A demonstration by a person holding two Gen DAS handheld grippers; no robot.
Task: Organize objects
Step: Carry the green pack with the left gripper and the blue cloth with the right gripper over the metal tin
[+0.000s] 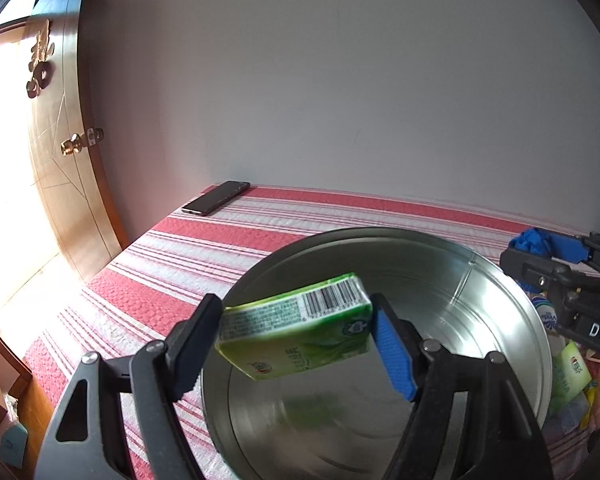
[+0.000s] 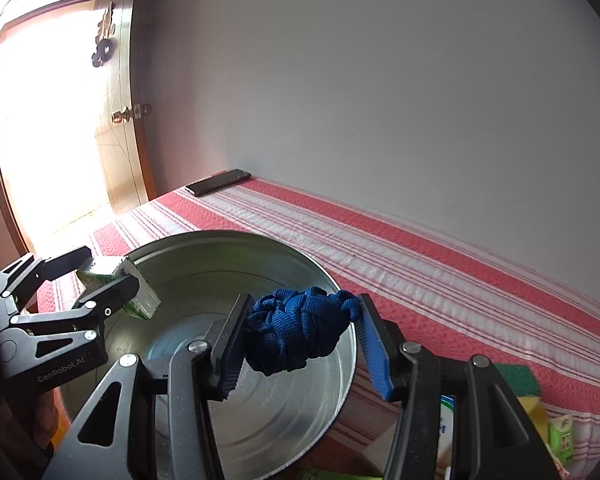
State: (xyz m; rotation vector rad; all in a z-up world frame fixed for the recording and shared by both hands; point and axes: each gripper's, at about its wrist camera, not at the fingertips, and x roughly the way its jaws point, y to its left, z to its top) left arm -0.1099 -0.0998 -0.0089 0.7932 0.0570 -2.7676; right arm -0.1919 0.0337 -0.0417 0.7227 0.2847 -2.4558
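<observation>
My left gripper (image 1: 296,338) is shut on a green drink carton (image 1: 296,326), held tilted over the open metal tin (image 1: 496,300). My right gripper (image 2: 300,334) is shut on a bundle of blue woven cord (image 2: 300,330), also hanging above the tin (image 2: 236,248). In the right wrist view the left gripper (image 2: 104,268) with its carton (image 2: 138,300) shows over the tin's left rim. In the left wrist view the right gripper (image 1: 540,256) with the blue cord (image 1: 534,240) sits beyond the tin's right rim. The tin's inside looks bare.
The tin stands on a red and white striped cloth (image 1: 220,244). A dark phone (image 1: 216,198) lies at the far corner by the wall. Cartons and a packet (image 1: 568,384) lie right of the tin, with a green and yellow sponge (image 2: 520,388). A wooden door (image 1: 60,160) stands left.
</observation>
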